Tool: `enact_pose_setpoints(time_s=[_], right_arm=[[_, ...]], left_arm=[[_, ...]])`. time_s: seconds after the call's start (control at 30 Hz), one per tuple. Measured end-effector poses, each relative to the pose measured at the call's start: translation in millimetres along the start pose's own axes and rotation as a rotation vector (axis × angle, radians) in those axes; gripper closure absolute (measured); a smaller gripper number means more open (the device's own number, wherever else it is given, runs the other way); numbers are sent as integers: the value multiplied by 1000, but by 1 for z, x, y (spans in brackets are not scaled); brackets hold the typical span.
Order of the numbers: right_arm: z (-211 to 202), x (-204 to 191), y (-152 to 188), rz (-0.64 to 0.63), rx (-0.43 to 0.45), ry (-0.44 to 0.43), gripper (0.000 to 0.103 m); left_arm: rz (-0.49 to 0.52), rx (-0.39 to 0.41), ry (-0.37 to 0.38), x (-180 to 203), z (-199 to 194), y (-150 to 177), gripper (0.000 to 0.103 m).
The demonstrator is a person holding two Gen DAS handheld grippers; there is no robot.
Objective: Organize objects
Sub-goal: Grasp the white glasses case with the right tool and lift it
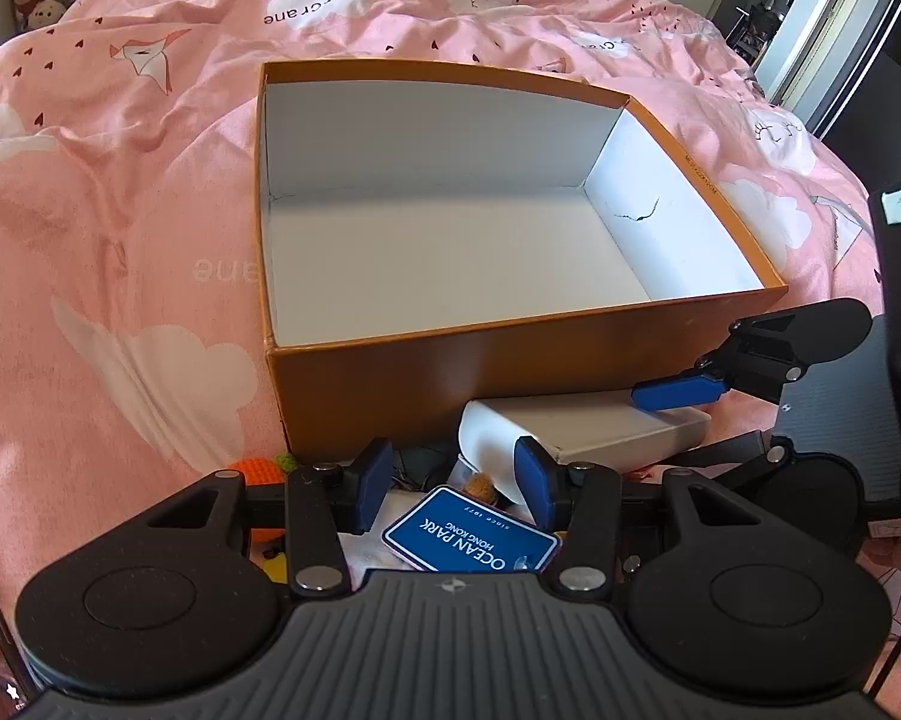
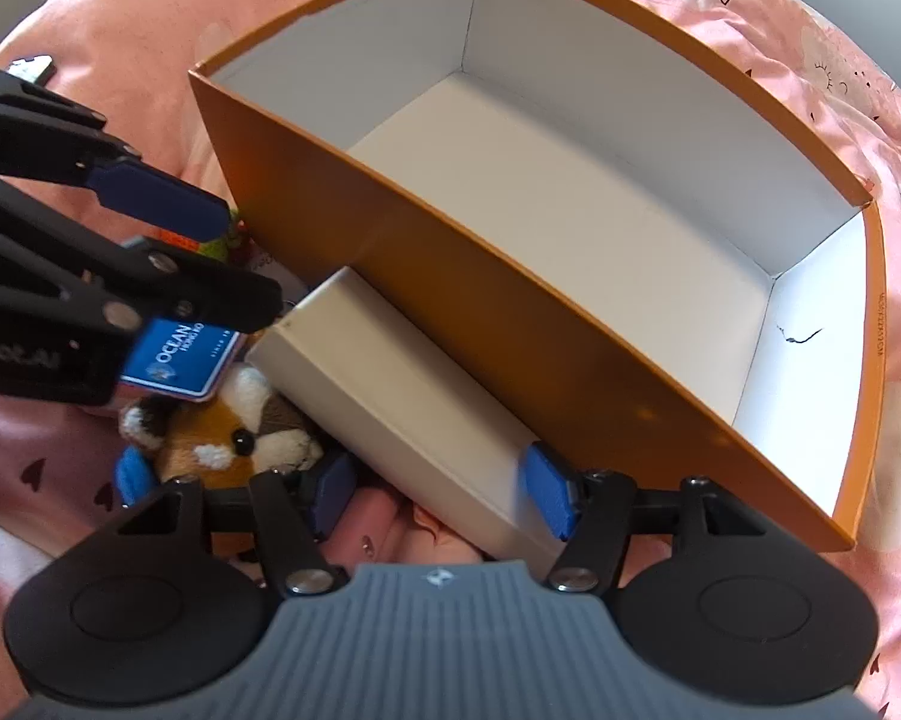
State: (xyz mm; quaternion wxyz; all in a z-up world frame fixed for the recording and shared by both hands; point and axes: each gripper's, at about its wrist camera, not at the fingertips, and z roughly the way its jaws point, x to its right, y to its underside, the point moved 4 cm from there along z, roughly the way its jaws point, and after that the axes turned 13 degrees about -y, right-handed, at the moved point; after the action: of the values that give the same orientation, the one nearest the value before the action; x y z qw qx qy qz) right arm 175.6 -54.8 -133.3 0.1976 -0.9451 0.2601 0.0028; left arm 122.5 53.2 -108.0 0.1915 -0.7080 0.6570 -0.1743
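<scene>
From the left wrist, the left claw (image 1: pixel 453 489) stands partly open over a blue rectangular "Ocean Park" tag (image 1: pixel 471 540), holding nothing, just before an open orange cardboard box (image 1: pixel 510 354) on a pink printed duvet (image 1: pixel 120 180). From the right wrist, the right claw (image 2: pixel 444 495) straddles a long white cardboard box (image 2: pixel 402 396) lying against the orange box; whether the pads press it I cannot tell.

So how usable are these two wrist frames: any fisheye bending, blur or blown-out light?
Left wrist view: sharp, the orange box rim bows slightly, and the doorway at top right is overexposed. Right wrist view: stronger barrel distortion curves the box's near wall, the other hand's left tongs look soft at the left edge, and dark vignette cuts the corners.
</scene>
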Motion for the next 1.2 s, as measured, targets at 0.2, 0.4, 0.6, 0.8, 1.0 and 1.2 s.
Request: enact_pose_setpoints(time_s=[0.2, 0.4, 0.6, 0.8, 1.0, 1.2], right_arm=[[1, -9, 3, -113, 2, 30, 50], [-22, -21, 8, -200, 47, 73, 60], [-51, -30, 22, -220, 119, 127, 67], [-95, -31, 32, -170, 242, 201, 73], [-141, -29, 39, -83, 379, 225, 74], [-189, -23, 41, 2, 458, 201, 74]], left_arm=[[-1, -8, 7, -2, 3, -1, 47], [11, 37, 11, -1, -11, -3, 47], [41, 69, 16, 2, -30, -3, 49], [99, 29, 74, 13, -56, 12, 51], [134, -88, 80, 29, -58, 42, 45], [124, -216, 47, 37, -28, 68, 42]])
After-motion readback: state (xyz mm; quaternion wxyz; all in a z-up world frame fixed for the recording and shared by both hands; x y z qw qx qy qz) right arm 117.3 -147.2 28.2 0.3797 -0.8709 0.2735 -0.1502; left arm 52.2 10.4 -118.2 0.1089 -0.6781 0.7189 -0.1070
